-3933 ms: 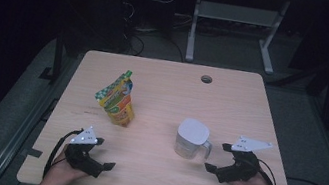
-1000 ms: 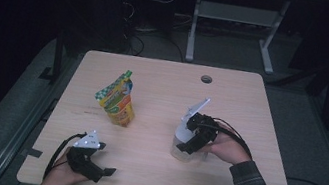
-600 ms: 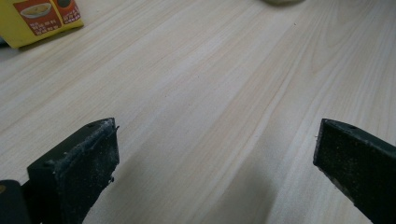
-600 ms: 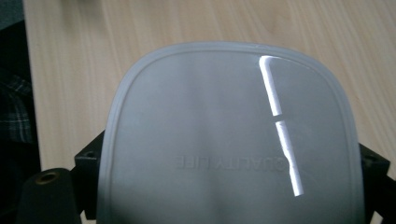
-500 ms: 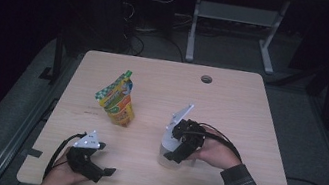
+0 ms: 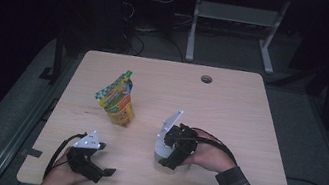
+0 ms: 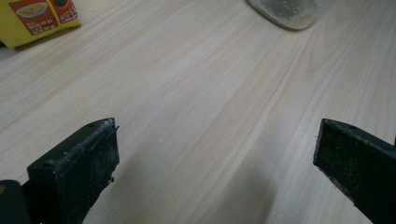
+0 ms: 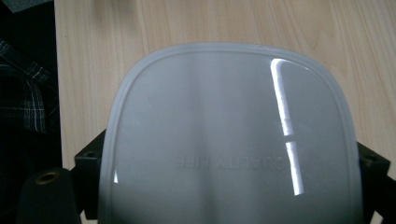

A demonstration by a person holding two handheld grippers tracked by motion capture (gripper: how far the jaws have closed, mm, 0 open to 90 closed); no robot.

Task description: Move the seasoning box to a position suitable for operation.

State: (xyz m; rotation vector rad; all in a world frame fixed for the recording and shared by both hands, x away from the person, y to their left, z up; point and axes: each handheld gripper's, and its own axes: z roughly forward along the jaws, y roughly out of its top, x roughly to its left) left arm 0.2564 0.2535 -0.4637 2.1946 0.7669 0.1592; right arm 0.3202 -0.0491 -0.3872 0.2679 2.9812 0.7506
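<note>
The right gripper [image 8: 229, 186] clasps a frosted plastic container [image 8: 231, 140] by its sides; its view shows the smooth, rounded-square lid (faint raised lettering), which the high view hides. Left of the container, the left gripper [image 7: 215, 154] rests with jaws spread wide over pale wood-grain table [image 7: 196, 93]. Beyond it stands a glossy yellow pouch [image 6: 118, 100].

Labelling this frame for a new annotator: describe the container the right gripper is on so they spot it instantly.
Start at the light wooden table and go to its near edge, right of centre. There stands a translucent container with a whitish rounded-square lid, and the right gripper straddles it from above. The other thing on the table, the yellow-orange snack pouch, is colourful and opaque; this one is pale and frosted.
</note>
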